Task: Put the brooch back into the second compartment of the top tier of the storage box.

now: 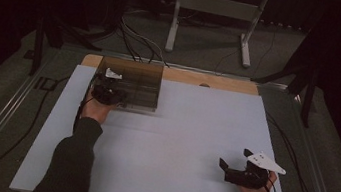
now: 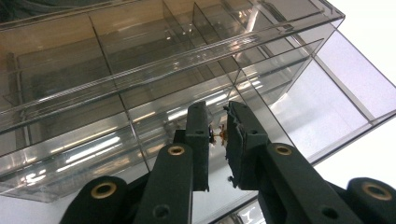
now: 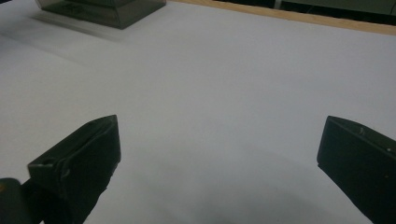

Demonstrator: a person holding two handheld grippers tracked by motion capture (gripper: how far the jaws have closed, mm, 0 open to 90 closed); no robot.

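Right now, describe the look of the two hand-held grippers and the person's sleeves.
Both are black, with blocky two-jaw fronts. The right hand-held gripper carries a pale grey three-cornered plate. The left hand-held gripper shows brass-coloured rivets. Sleeves are dark.

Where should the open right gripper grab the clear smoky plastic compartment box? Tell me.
Take the clear smoky plastic compartment box by its thin upright right wall, coming down from above on the right. The top looks open, so one jaw fits inside, one outside; the left gripper crowds the near left corner.
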